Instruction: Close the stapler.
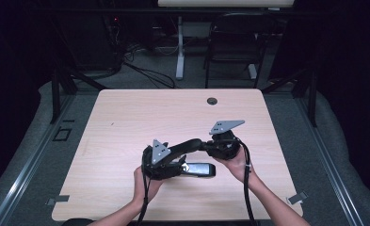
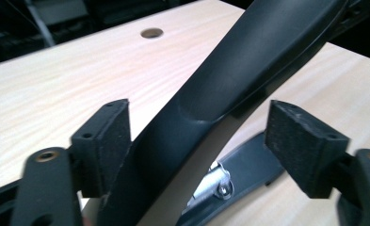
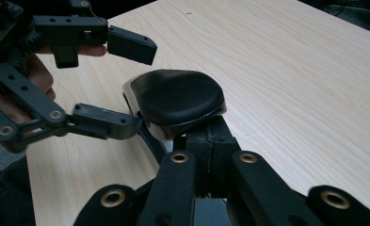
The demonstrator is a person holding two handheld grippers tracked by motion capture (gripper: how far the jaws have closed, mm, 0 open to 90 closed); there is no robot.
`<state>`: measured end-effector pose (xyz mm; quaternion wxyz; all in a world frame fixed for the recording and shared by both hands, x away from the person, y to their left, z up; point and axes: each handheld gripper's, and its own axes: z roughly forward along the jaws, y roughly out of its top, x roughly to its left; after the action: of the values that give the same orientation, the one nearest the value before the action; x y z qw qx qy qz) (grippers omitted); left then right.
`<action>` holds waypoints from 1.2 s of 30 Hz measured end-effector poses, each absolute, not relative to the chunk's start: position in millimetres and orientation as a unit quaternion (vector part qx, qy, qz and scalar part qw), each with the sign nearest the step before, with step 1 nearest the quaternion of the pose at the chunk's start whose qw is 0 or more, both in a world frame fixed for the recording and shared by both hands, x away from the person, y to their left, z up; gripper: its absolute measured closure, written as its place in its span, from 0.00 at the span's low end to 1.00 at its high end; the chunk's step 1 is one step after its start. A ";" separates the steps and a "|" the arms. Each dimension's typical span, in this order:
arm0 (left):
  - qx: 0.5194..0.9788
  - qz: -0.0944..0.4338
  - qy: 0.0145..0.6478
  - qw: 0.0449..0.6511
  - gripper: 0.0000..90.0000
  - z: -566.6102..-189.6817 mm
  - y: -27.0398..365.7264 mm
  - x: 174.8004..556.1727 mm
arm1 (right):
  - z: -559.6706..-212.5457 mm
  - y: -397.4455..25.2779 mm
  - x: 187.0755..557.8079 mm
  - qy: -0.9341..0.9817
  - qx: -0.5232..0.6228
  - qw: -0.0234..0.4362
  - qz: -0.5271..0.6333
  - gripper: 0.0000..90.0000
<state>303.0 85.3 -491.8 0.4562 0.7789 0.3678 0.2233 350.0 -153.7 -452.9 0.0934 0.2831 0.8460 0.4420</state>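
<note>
A black stapler (image 1: 197, 169) lies on the light wood table (image 1: 140, 113), its top arm (image 1: 185, 146) swung up and open. My right gripper (image 1: 210, 147) is shut on the raised end of that arm (image 3: 173, 99); in the right gripper view (image 3: 210, 139) the jaws meet just under it. My left gripper (image 1: 169, 160) is open, with its two pads (image 2: 108, 136) standing either side of the arm (image 2: 234, 75). The left pad sits close against the arm and the right pad is apart from it. The stapler's base and metal channel (image 2: 222, 181) lie below. The left gripper (image 3: 135, 87) also appears in the right gripper view.
A round cable hole (image 1: 212, 100) sits near the table's far edge. Beyond the table stand a black chair (image 1: 234, 37) and a white desk leg (image 1: 179, 47), with cables on the floor. Bare tabletop stretches to the left and far side.
</note>
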 end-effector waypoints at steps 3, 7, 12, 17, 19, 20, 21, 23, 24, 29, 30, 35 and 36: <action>0.785 0.203 0.366 0.456 0.21 -487.5 96.7 305.2 | -455.0 -156.1 350.6 0.847 0.286 0.092 0.439 1.00; 0.783 0.188 0.367 0.466 0.18 -480.7 112.9 307.4 | -456.7 -158.2 350.5 0.847 0.291 0.092 0.435 1.00; 0.775 0.179 0.373 0.477 0.16 -474.6 128.8 310.5 | -458.8 -161.1 351.7 0.849 0.294 0.091 0.430 1.00; 0.787 0.154 0.374 0.467 0.12 -478.8 142.5 316.9 | -461.8 -163.9 351.9 0.849 0.299 0.089 0.427 1.00; 0.793 0.150 0.374 0.457 0.10 -480.4 148.6 319.6 | -463.5 -165.4 350.7 0.851 0.300 0.090 0.422 1.00; 0.792 0.144 0.379 0.456 0.09 -481.2 153.3 321.3 | -463.9 -166.3 350.3 0.852 0.301 0.088 0.420 1.00; 0.792 0.142 0.383 0.455 0.09 -481.5 156.3 322.2 | -465.4 -166.9 349.8 0.850 0.303 0.088 0.421 1.00; 0.789 0.143 0.389 0.453 0.08 -482.6 163.8 324.1 | -466.5 -168.7 349.1 0.852 0.305 0.087 0.417 1.00; 0.788 0.145 0.394 0.450 0.07 -483.0 167.0 324.9 | -466.8 -169.2 349.1 0.852 0.306 0.087 0.415 1.00; 0.777 0.147 0.421 0.444 0.06 -484.4 184.1 330.4 | -470.4 -171.8 349.4 0.852 0.312 0.084 0.411 1.00; 0.775 0.149 0.427 0.441 0.05 -484.5 187.6 331.9 | -471.1 -172.3 349.7 0.854 0.312 0.084 0.408 1.00; 0.765 0.152 0.448 0.437 0.04 -488.0 196.5 338.0 | -476.2 -174.3 350.6 0.854 0.321 0.078 0.402 1.00; 0.766 0.150 0.450 0.435 0.04 -488.9 198.3 339.5 | -477.4 -174.8 351.0 0.854 0.322 0.077 0.401 1.00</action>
<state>339.5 198.3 -488.9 0.4346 0.7655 0.4500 0.1502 351.0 -174.8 -477.4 0.0771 0.3218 0.8542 0.4011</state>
